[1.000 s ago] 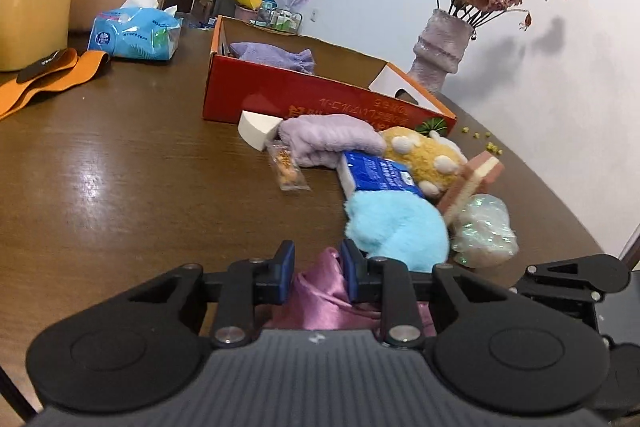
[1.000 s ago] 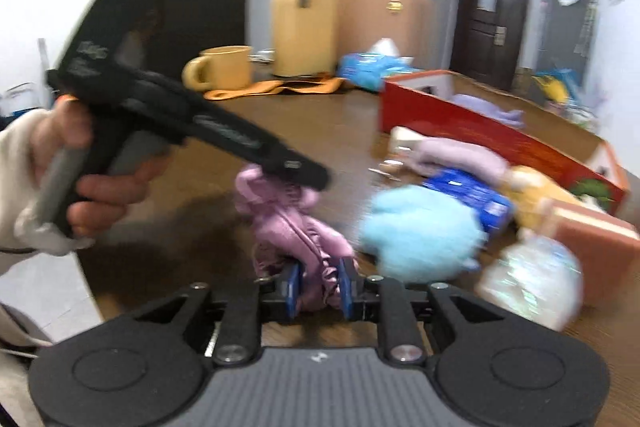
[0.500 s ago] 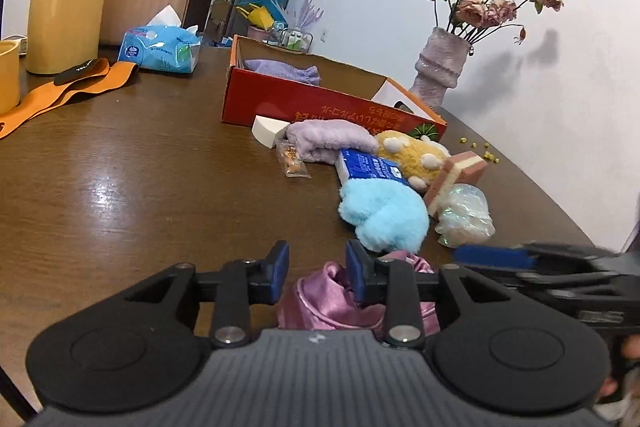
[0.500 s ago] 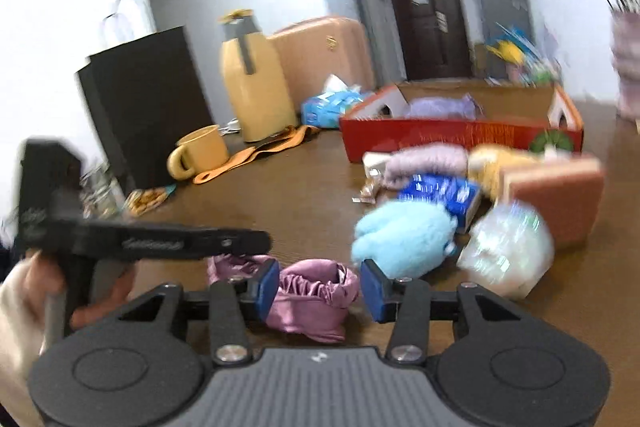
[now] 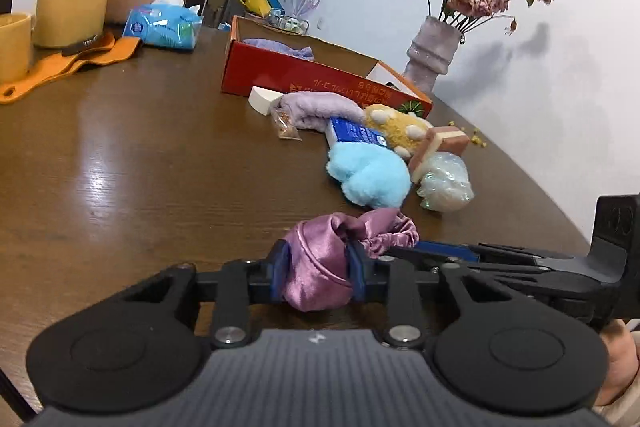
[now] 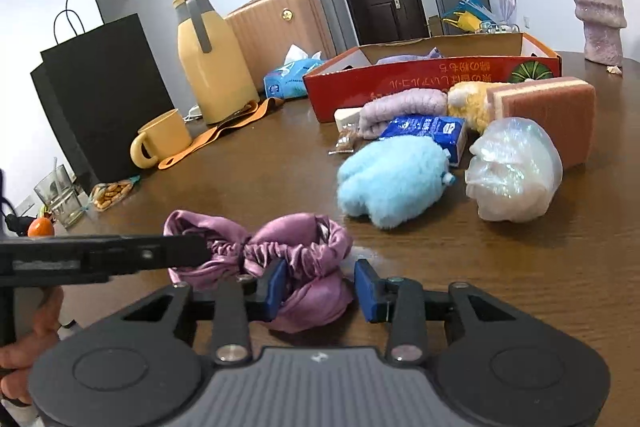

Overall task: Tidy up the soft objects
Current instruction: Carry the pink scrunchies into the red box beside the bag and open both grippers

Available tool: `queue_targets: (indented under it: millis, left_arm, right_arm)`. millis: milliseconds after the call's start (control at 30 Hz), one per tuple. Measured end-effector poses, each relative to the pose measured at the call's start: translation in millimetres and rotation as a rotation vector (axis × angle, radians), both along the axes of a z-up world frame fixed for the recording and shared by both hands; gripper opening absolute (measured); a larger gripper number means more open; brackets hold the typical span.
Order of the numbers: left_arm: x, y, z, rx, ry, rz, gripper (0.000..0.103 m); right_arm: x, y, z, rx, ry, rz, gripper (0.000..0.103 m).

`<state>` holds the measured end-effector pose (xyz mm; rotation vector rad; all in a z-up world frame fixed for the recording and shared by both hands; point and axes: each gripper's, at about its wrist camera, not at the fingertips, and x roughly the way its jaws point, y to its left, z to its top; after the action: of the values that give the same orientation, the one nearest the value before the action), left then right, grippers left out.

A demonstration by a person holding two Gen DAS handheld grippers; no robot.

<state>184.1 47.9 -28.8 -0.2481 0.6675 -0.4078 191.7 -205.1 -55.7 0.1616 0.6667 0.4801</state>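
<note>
A purple satin cloth lies bunched on the brown table. My left gripper is closing, and both pads press on one end of the cloth. My right gripper is also closing around the other end; the cloth touches its left pad, with a gap at the right pad. Each gripper shows in the other's view, the left gripper from the left and the right gripper from the right. Further back stand a red box holding a lilac cloth, and a blue plush.
Before the box lie a lilac towel, blue packet, yellow plush, sponge and shiny bag. A yellow jug, mug, orange strap, tissue pack, black bag and vase ring the table.
The right gripper let go of the cloth, rolled level, and its jaws now narrow around one end. The left gripper drew back and closed on the other end.
</note>
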Motion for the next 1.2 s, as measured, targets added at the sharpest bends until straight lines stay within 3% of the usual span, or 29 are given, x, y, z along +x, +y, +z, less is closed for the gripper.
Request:
queue_targets:
  millis: [200,333,467,633,833,1000,1133,1200]
  left_arm:
    - [-2.4,0.1,-1.6,0.008,-0.015,-0.015,0.027]
    - [-4.1,-0.4,-2.0,0.019,-0.014,-0.023,0.026]
    - [-5.3,-1.0,-4.9,0.020,-0.008,-0.033,0.027]
    - [-4.5,-2.2,-4.0,0.016,-0.018,-0.053,0.021]
    - [13.7,-5.2,15.5,0.008,-0.050,-0.060,0.018]
    - [90.9,-25.2,86.9,-0.024,-0.177,-0.125,0.018]
    - [201.4,-71.7,132.1,0.033,-0.218,-0.181,0.018]
    - [266.1,-98.4,138.0,0.071,-0.188,-0.172,0.018]
  right_arm:
    - [-3.3,-11.5,15.7,0.082,-0.054,-0.043,0.038]
    - [5.9,-4.6,2.7,0.033,-0.003,-0.066,0.037]
    - [1.0,1.3,4.9,-0.035,0.005,-0.001,0.037]
    - [-1.9,1.1,0.4,-0.014,0.008,-0.013,0.009]
    - [-0.5,-2.6,17.1,0.015,-0.051,-0.016,0.005]
    - [43.5,-27.3,72.2,0.026,-0.173,-0.017,0.005]
    - [133.4,-56.8,128.6,-0.064,-0.267,-0.049,0.005]
    - [188.7,-67.6,143.5,-0.111,-0.251,-0.074,0.005]
